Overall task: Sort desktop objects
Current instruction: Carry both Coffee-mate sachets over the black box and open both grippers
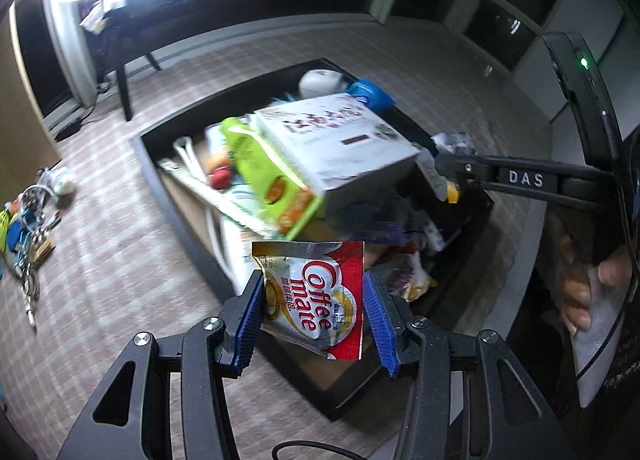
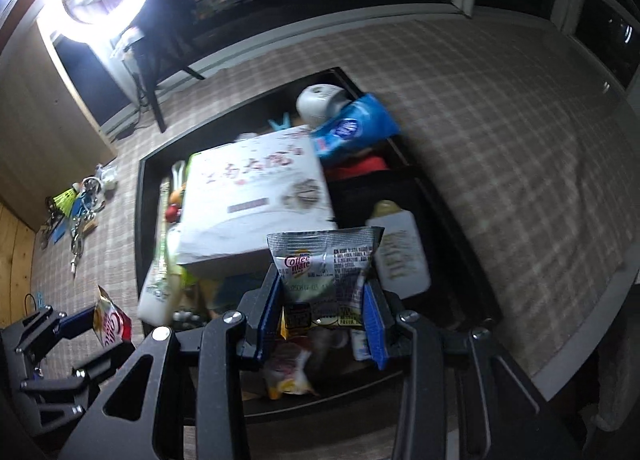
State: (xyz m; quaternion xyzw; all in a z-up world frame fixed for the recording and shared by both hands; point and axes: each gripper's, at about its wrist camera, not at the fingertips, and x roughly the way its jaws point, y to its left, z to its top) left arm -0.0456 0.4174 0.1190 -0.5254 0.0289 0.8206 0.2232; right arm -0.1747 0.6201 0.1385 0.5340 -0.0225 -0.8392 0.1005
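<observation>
Between ribbed blue tongs [image 1: 314, 314] — a crinkled foil sachet [image 1: 316, 296], clamped flat.

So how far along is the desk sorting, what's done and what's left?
Mostly done: the black tray already holds a white box, bottle and tissue pack. In hand: each hand-held gripper, left and right, carries a Coffee mate sachet. Left: the keys and small items on the tablecloth.

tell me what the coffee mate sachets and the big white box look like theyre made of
Left gripper's sachet: glossy printed foil or plastic film, going by its crinkles and silvery crimped top. Right gripper's sachet: likely the same film, silver back showing. White box: probably smooth printed cardboard, with flat faces and sharp edges.
</observation>
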